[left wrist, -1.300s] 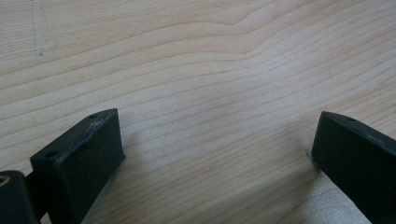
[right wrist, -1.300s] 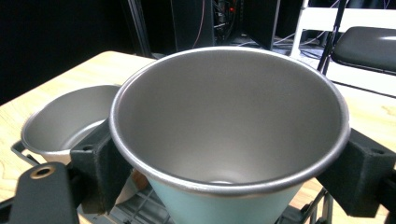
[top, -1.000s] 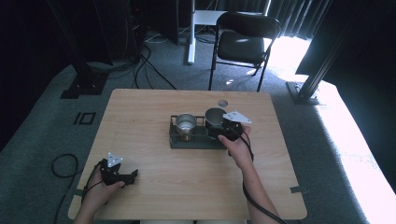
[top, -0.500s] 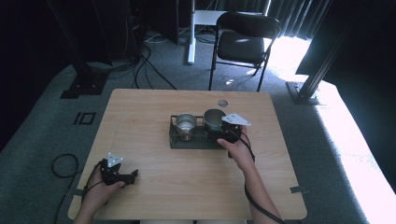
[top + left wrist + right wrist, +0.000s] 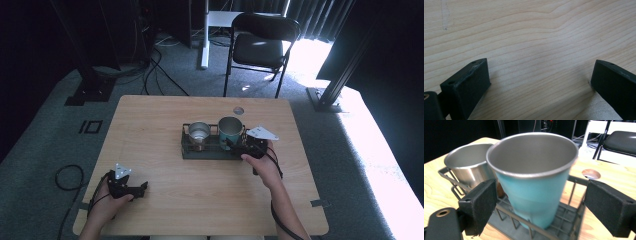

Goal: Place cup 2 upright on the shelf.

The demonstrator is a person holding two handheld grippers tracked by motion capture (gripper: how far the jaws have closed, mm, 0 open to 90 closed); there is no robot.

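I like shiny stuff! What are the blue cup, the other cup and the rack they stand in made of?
The blue cup looks like metal: a matt blue coat outside, a bare grey brushed inside and a thin rolled rim. The other cup seems to be bare steel, silvery and dully shiny all over. The rack looks like dark coated wire, made of thin rods in a grid. The open right tool flanks the blue cup.

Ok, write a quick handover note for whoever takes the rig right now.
Right claw: open, jaws either side of the teal cup, not clamped.
Left claw: open, idle at the near left of the table, holding nothing.
Teal cup and steel cup stand in the black wire rack.
Done: approach to the teal cup.
Left: probably close on it and lift it out.
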